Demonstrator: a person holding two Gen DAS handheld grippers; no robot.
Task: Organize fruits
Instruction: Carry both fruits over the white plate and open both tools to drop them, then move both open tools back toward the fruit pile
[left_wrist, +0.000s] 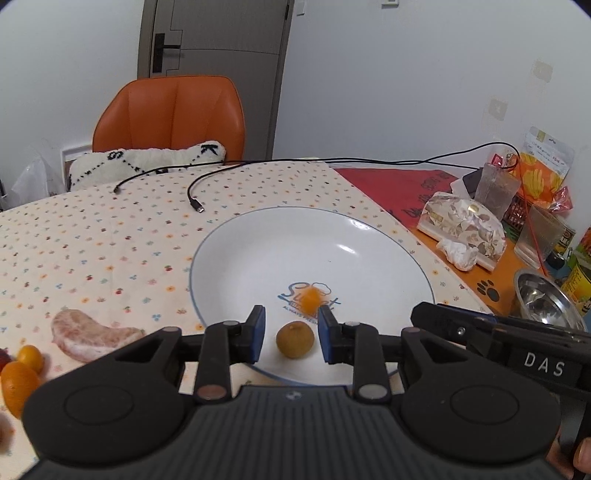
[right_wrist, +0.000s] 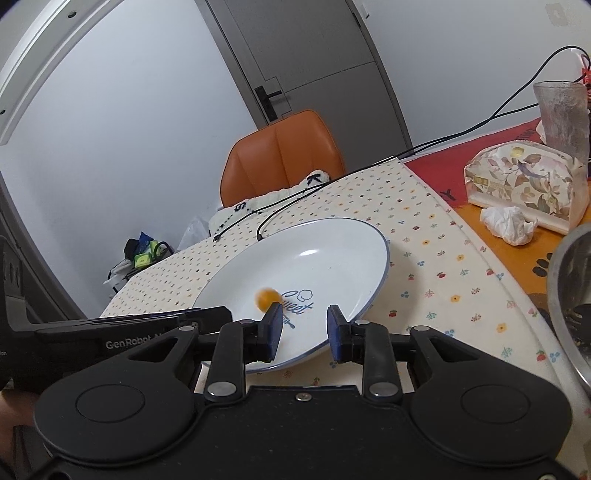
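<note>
A white plate (left_wrist: 258, 254) with a blue rim sits on the dotted tablecloth. In it lies a brownish round fruit (left_wrist: 295, 339), between the fingers of my left gripper (left_wrist: 291, 337) without touching them; the jaws stand open. A small orange fruit (left_wrist: 312, 297), blurred, is on the plate's printed centre. In the right wrist view the same orange fruit (right_wrist: 267, 297) shows just left of the open, empty right gripper (right_wrist: 305, 332) over the plate (right_wrist: 332, 254). Left of the plate lie a pomelo segment (left_wrist: 90, 338) and orange kumquats (left_wrist: 22, 369).
Black cables (left_wrist: 192, 192) trail across the cloth behind the plate. A floral tissue box (left_wrist: 461, 225), crumpled tissue (left_wrist: 458, 253), glass (left_wrist: 535, 236), steel bowl (left_wrist: 546, 299) and snack bags crowd the right side. An orange chair (left_wrist: 170, 114) stands beyond the table.
</note>
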